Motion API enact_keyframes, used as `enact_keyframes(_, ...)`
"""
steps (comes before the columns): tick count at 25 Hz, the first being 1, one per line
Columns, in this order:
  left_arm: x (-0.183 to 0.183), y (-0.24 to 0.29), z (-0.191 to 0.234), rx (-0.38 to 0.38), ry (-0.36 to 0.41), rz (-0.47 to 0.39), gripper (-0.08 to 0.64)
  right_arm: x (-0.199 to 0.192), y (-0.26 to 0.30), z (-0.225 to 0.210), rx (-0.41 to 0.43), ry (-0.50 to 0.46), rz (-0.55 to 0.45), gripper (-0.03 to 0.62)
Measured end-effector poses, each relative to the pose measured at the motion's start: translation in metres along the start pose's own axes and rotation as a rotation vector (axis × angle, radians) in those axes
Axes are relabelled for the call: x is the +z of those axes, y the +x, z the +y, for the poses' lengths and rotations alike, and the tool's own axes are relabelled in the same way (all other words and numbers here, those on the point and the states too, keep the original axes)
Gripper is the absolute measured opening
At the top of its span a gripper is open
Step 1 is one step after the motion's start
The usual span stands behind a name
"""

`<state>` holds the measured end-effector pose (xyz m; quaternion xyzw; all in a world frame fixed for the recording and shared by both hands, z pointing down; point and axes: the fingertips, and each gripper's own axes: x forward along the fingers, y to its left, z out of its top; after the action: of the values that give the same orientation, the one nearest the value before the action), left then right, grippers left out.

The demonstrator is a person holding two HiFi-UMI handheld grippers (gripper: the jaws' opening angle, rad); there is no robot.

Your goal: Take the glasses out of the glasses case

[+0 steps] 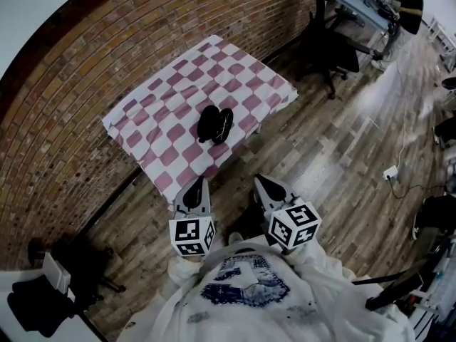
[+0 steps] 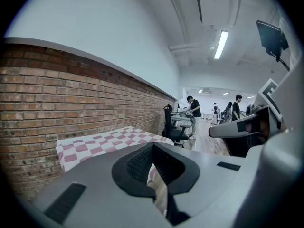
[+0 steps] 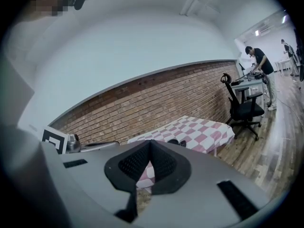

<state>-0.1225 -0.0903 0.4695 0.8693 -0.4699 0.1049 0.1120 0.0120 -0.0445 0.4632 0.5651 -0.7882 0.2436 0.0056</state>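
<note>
A black glasses case [image 1: 214,125] lies open on a small table with a pink-and-white checked cloth [image 1: 164,91], near its front edge. Whether glasses lie in it I cannot tell. Both grippers are held close to the person's body, short of the table and pointing toward it. My left gripper [image 1: 199,183] is shut with nothing in it, its tips meeting [image 2: 153,145]. My right gripper [image 1: 261,181] is also shut and empty [image 3: 151,141]. In the right gripper view the case [image 3: 176,142] shows as a dark shape on the cloth just past the jaws.
A brick wall [image 1: 85,84] runs behind and left of the table. A black office chair [image 1: 331,55] stands to the right on the wooden floor, with a person at a desk [image 1: 410,2] beyond. A power strip [image 1: 390,172] lies on the floor; dark gear [image 1: 43,298] sits bottom left.
</note>
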Motion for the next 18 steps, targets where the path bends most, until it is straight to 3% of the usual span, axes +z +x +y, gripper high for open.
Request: enact_keyframes(18,0.050,0.116,0.012,0.044,-0.014,-0.030,0.009,0.082,0.087,-0.077,0.044,-0.043,0.004,0.014)
